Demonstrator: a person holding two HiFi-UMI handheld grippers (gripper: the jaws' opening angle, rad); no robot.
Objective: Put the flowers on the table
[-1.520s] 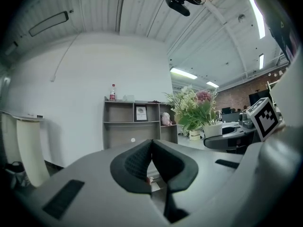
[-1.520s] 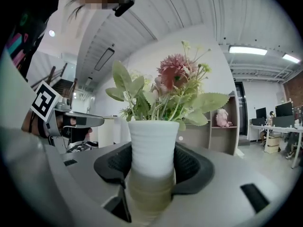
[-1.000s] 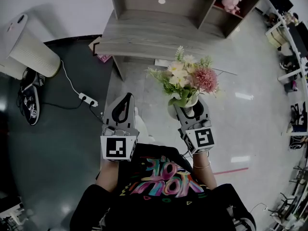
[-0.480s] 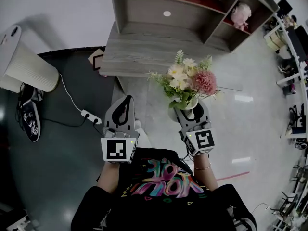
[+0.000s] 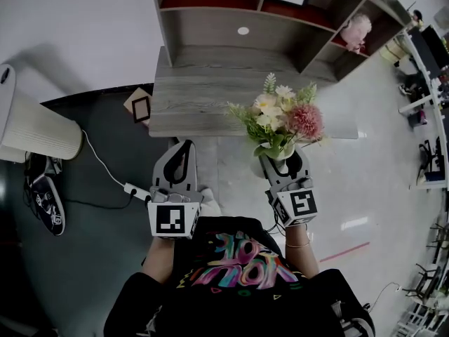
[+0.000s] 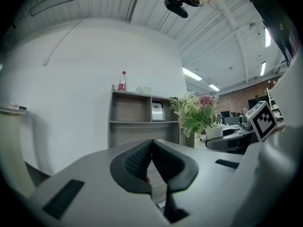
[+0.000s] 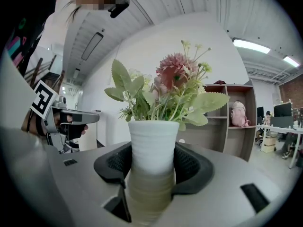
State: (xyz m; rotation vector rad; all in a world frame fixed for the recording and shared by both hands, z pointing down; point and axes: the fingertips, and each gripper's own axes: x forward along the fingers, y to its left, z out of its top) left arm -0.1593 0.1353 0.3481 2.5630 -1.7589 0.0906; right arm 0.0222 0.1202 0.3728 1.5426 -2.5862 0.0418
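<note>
A white vase [image 7: 152,145] of pink, cream and green flowers [image 7: 165,89] stands upright between the jaws of my right gripper [image 7: 152,167], which is shut on it. In the head view the flowers [image 5: 280,121] hang over the near edge of the grey wooden table [image 5: 203,93], with the right gripper [image 5: 280,163] just short of that edge. My left gripper [image 5: 182,147] is beside it at the left, over the floor in front of the table. Its jaws are shut with nothing in them [image 6: 151,143]. The bouquet [image 6: 196,112] shows at the right of the left gripper view.
An open shelf unit [image 5: 231,12] stands behind the table and holds a pink plush toy [image 5: 354,30]. On the dark floor at the left are a white cylindrical appliance [image 5: 35,128], a power strip [image 5: 135,190], shoes [image 5: 45,206] and a small frame [image 5: 140,109]. Desks line the right side.
The table and the shelf unit have come closer to both grippers. The vase stays in the right gripper, and the left gripper keeps its place beside it.
</note>
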